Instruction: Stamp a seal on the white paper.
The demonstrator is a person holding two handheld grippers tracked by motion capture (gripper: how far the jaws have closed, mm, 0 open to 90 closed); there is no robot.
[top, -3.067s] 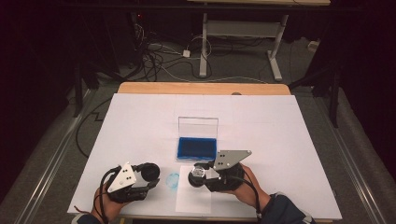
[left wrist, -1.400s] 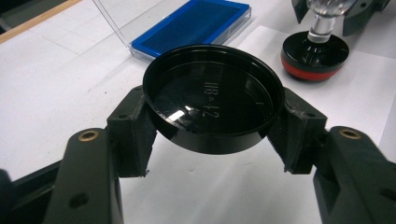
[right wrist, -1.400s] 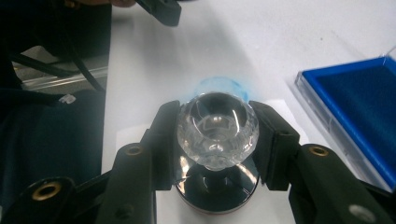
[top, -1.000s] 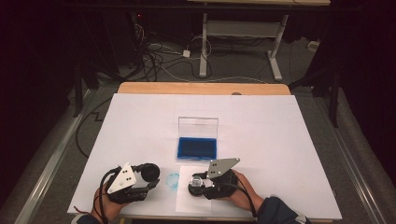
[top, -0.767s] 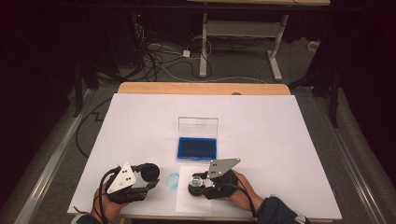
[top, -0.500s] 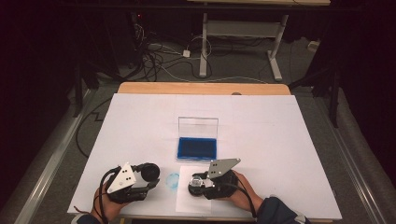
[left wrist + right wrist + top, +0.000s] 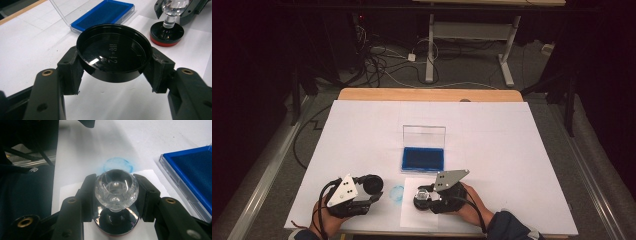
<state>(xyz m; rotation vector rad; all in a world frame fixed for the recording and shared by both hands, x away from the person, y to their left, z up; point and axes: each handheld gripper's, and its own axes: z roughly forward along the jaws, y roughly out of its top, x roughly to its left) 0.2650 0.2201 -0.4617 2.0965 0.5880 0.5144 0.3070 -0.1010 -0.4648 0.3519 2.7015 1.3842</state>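
Stamp (image 7: 115,195) clamped by its clear knob in the right gripper (image 7: 115,192), bottom centre; left gripper (image 7: 113,68) grips a black lid (image 7: 114,52), mid-frame.

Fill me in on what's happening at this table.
A person is stamping. The right hand-held gripper is shut on the clear knob of a round stamp, whose base sits on a white paper sheet. The left hand-held gripper grips the stamp's black cap. An open blue ink pad lies beyond them, with a blue smudge between the grippers.
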